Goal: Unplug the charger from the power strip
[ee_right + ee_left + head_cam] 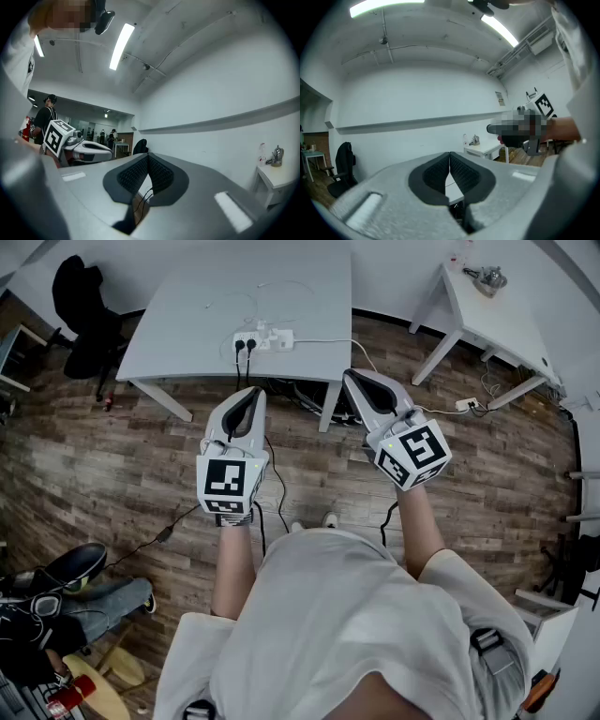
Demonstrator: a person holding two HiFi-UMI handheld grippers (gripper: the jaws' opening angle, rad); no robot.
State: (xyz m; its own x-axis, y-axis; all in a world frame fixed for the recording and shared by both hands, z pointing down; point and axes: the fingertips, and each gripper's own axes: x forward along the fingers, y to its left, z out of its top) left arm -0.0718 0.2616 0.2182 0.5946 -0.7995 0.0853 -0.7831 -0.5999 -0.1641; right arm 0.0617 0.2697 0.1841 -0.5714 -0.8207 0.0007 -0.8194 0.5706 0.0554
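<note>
The grey left hand-held gripper and right hand-held gripper, both clenched empty, hover well short of the white rectangular power strip on the pale grey tabletop.

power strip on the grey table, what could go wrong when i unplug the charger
The power strip sits near the table edge; a one-handed pull may drag it off. Its plugs sit close together, so the wrong one could be grabbed. The left gripper and right gripper are shut and must open first.
</note>
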